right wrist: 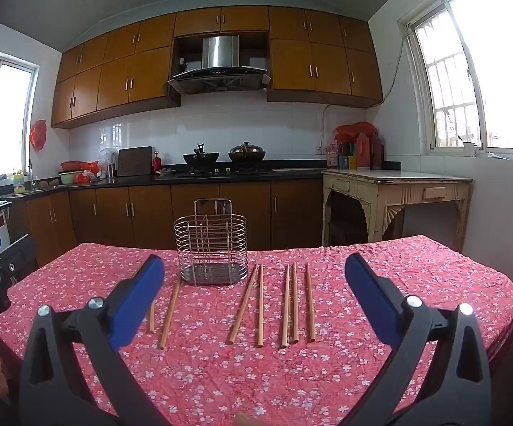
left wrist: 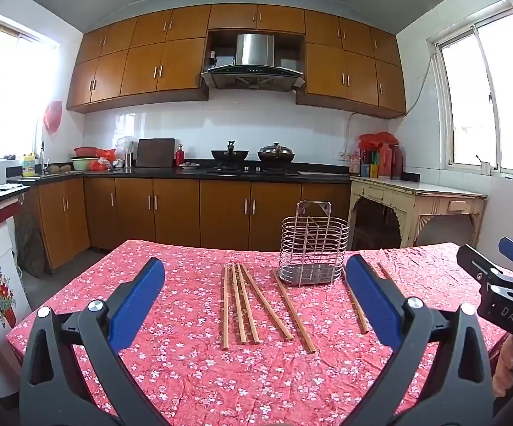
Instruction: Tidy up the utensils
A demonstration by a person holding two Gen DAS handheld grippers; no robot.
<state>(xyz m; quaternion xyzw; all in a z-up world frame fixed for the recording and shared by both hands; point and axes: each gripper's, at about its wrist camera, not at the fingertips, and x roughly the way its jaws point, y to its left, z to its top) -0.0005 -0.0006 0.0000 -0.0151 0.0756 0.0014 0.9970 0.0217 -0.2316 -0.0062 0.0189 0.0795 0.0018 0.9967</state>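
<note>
Seven chopsticks (right wrist: 260,305) lie flat on the red flowered tablecloth (right wrist: 221,372) around one upright wire holder (right wrist: 211,248): two to its left, five to its right. The left gripper (left wrist: 256,305) and right gripper (right wrist: 256,305) hover above the cloth's near edge, tilted slightly down, jaws spread wide and empty.

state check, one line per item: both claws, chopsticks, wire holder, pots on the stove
left claw: open, empty, above the table
right claw: open, empty, above the table
chopsticks: seven, flat on the floral tablecloth, none in the holder
wire utensil holder: upright, empty
wok: on the stove, uncovered
lidded pot: on the stove, lid on
</note>
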